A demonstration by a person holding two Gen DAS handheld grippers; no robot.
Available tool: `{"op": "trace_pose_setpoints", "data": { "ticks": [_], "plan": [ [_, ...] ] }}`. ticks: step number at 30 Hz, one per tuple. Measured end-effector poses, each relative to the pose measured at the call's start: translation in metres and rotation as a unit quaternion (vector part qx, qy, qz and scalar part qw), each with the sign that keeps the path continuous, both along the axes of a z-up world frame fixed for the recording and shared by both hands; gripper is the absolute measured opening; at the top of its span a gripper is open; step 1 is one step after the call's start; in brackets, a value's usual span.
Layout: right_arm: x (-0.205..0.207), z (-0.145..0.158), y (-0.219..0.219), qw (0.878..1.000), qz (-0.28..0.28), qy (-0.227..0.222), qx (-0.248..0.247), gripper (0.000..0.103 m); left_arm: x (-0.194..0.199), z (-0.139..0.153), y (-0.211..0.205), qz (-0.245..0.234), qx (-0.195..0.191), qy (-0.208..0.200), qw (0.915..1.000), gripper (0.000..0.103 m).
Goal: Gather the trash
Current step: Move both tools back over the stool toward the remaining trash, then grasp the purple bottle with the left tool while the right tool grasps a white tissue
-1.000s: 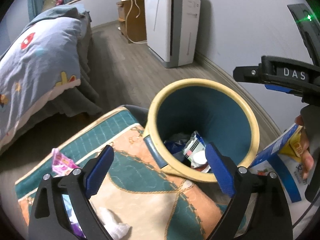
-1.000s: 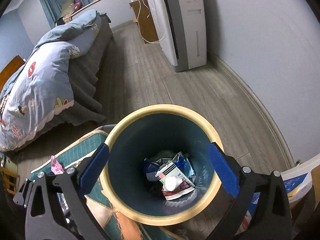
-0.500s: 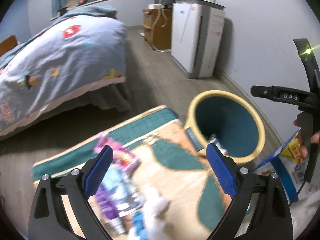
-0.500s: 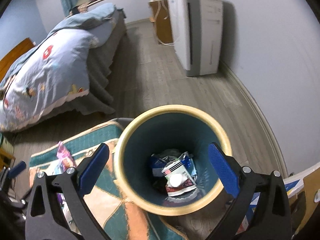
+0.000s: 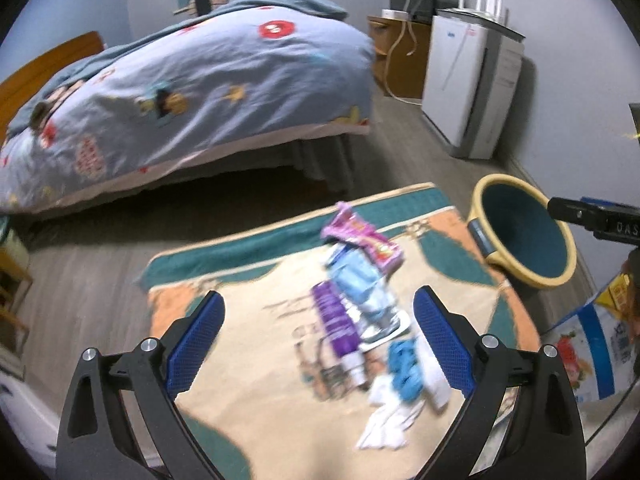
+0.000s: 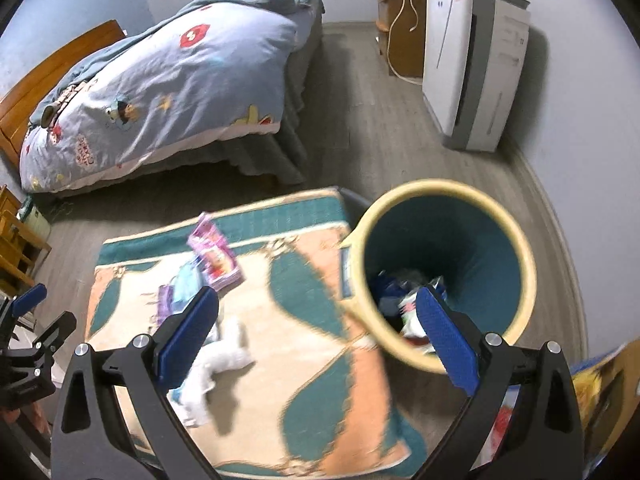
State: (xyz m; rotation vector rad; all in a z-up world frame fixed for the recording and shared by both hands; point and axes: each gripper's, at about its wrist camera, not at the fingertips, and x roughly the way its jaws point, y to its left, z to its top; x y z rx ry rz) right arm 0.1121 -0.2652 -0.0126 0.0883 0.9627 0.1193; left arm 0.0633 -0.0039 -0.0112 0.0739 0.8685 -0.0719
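Note:
A teal bin with a yellow rim (image 6: 448,268) (image 5: 524,236) stands at the rug's right edge and holds several wrappers. Loose trash lies on the patterned rug (image 5: 248,364): a pink wrapper (image 5: 366,242) (image 6: 216,254), a light blue packet (image 5: 366,286), a purple tube (image 5: 340,322), a blue crumpled piece (image 5: 404,368) and white tissue (image 5: 390,420) (image 6: 218,362). My left gripper (image 5: 318,340) hovers open above the rug, left of the trash pile. Also open and empty, my right gripper (image 6: 316,336) hangs between the rug and the bin.
A bed with a blue cartoon duvet (image 5: 192,92) fills the back left. A white appliance (image 5: 472,84) and a wooden cabinet (image 5: 404,56) line the far wall. A printed bag (image 5: 592,344) sits right of the rug, wooden furniture (image 6: 16,240) at the left.
Both views have swung left, away from the bin and over the rug. The trash pile now sits between the left gripper's fingers; the bin has slid to the right in both views.

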Motion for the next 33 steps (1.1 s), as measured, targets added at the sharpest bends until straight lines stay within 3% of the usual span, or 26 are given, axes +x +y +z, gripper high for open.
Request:
{"op": "trace_pose_setpoints", "data": {
  "ticks": [7, 14, 23, 29, 31, 32, 33],
  "plan": [
    [-0.021, -0.036, 0.038, 0.997, -0.033, 0.056, 0.040, 0.097, -0.015, -0.016, 0.031, 0.016, 0.022, 0.010, 0.9996, 0.095],
    [-0.016, -0.068, 0.085, 0.997, -0.005, 0.082, 0.002, 0.097, -0.005, -0.026, 0.055, 0.033, -0.006, 0.018, 0.9993, 0.095],
    [-0.001, -0.103, 0.105, 0.993, 0.010, 0.117, -0.003, 0.095, 0.006, -0.040, 0.058, 0.020, 0.017, 0.027, 0.9993, 0.095],
    [0.007, -0.132, 0.108, 0.987, 0.005, 0.159, 0.020, 0.073, 0.012, -0.045, 0.054, 0.013, 0.020, 0.032, 0.9992, 0.095],
    [0.010, -0.141, 0.108, 0.985, 0.006, 0.172, 0.030, 0.057, 0.013, -0.047, 0.053, 0.011, 0.021, 0.035, 0.9991, 0.095],
    [0.011, -0.144, 0.107, 0.983, 0.008, 0.177, 0.044, 0.040, 0.013, -0.048, 0.052, 0.011, 0.021, 0.036, 0.9991, 0.095],
    [0.012, -0.146, 0.105, 0.982, 0.006, 0.182, 0.055, 0.038, 0.014, -0.048, 0.052, 0.011, 0.020, 0.037, 0.9991, 0.095]
  ]
}}
